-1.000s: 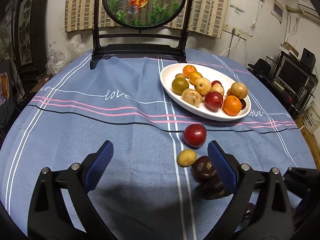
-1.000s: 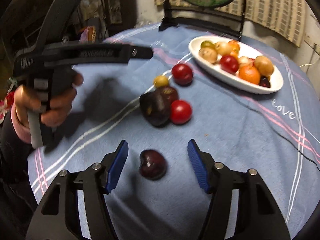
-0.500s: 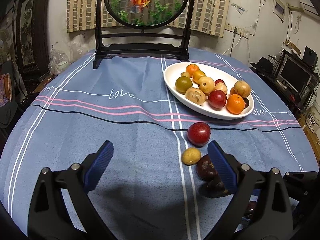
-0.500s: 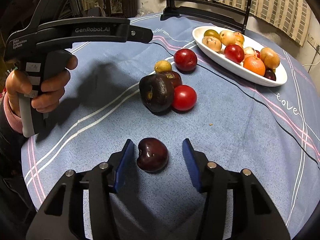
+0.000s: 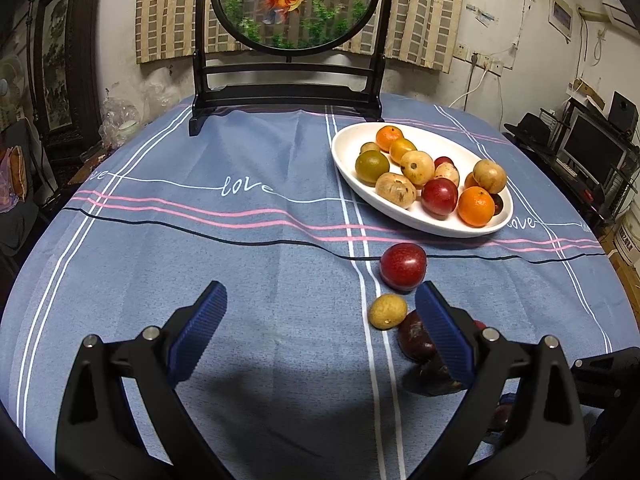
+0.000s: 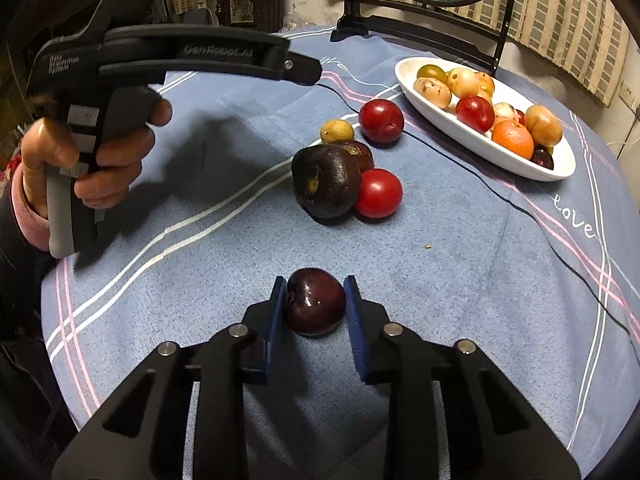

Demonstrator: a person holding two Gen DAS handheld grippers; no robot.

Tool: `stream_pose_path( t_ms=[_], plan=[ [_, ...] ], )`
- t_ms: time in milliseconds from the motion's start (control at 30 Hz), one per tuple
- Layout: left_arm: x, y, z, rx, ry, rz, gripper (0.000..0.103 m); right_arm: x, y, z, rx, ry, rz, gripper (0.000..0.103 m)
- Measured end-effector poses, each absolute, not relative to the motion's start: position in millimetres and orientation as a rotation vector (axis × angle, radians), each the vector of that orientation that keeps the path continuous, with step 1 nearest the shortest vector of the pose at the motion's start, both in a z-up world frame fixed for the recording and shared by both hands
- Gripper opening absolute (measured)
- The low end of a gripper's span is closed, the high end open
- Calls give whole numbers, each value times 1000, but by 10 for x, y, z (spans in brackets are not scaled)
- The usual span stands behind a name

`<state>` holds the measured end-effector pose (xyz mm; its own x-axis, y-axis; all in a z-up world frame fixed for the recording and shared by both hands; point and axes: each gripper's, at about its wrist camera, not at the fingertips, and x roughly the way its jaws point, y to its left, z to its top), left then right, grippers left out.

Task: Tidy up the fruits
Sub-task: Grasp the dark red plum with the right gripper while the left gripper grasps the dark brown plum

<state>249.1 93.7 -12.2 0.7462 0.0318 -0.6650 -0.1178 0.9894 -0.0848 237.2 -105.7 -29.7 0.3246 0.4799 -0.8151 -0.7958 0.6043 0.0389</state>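
A dark purple plum lies on the blue tablecloth between the blue pads of my right gripper, which is shut on it. A white oval plate with several fruits stands at the far right; it also shows in the left wrist view. Loose fruits lie before it: a red plum, a small yellow fruit, a big dark fruit and a red tomato. My left gripper is open and empty above the cloth, left of the red plum and yellow fruit.
A black stand with a round goldfish panel stands at the table's far edge. The hand-held left gripper body hangs over the table's left side in the right wrist view. Shelves and a monitor stand off to the right.
My right gripper moved forward around the dark plum and closed its pads onto it. The left gripper drifted slightly and stayed open.
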Motion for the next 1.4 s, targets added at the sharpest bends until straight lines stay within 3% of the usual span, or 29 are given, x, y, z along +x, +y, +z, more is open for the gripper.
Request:
stream_pose_path(
  t_ms=[367, 667, 1100, 1200, 1400],
  plan=[
    [2259, 263, -173, 162, 709, -170, 93, 2707, -1394, -219, -182, 958, 788, 29],
    [2246, 35, -358, 261, 772, -248, 63, 2738, -1470, -177, -152, 955, 754, 29],
    [2315, 29, -454, 254, 834, -259, 62, 2784, -1422, -213, -160, 972, 760, 29],
    [2336, 43, -467, 243, 847, -261, 52, 2780, -1418, -212, -160, 972, 761, 29],
    [2333, 47, -466, 235, 844, -264, 48, 2788, -1426, -220, -157, 976, 755, 29]
  ],
)
